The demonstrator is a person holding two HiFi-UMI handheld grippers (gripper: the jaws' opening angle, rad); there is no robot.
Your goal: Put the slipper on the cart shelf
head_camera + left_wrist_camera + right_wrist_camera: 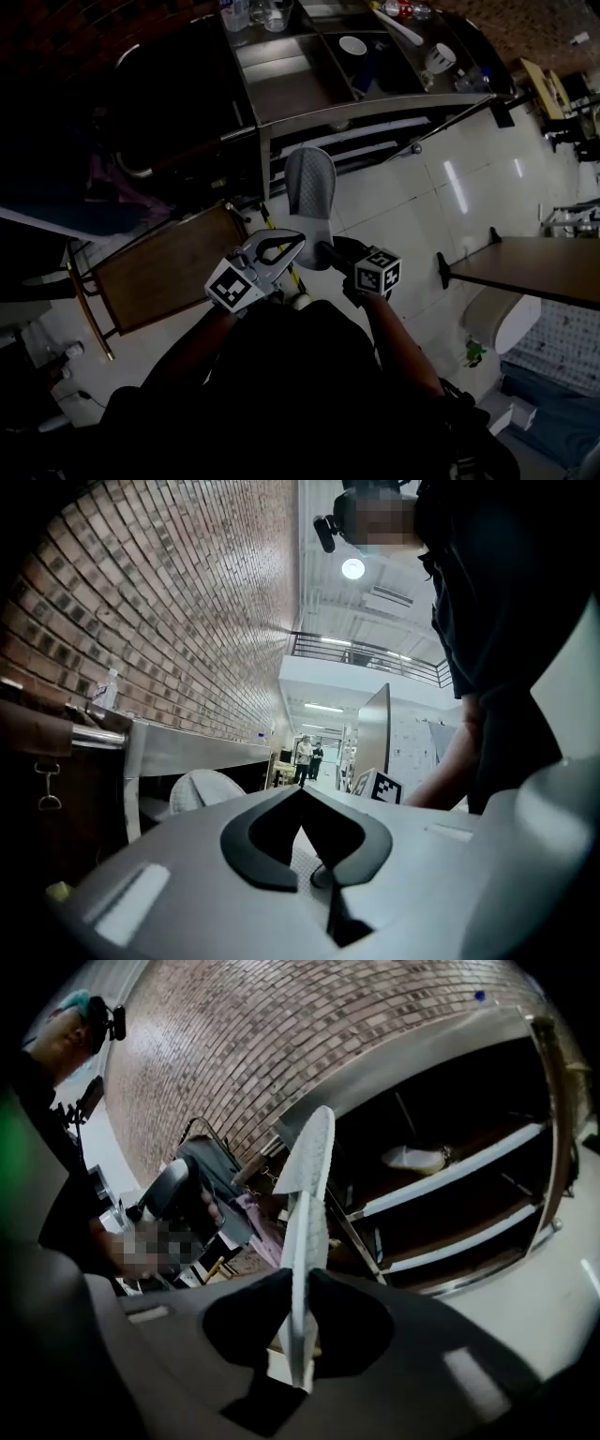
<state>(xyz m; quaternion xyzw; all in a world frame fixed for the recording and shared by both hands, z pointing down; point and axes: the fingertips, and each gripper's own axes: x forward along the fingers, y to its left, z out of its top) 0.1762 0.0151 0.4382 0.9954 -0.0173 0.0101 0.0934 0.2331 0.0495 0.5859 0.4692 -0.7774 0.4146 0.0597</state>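
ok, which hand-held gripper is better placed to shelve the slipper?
Right. The right hand-held gripper is clamped on the slipper, facing the cart shelf. The left hand-held gripper is shut and empty.

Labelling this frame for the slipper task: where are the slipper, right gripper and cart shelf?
slipper [309, 183], head view, its middle.
right gripper [300, 1299], right gripper view, between its fingertips.
cart shelf [469, 1164], right gripper view, front edge.

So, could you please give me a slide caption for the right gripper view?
Right claw shut on a white slipper, held edge-on before the metal cart's shelves.
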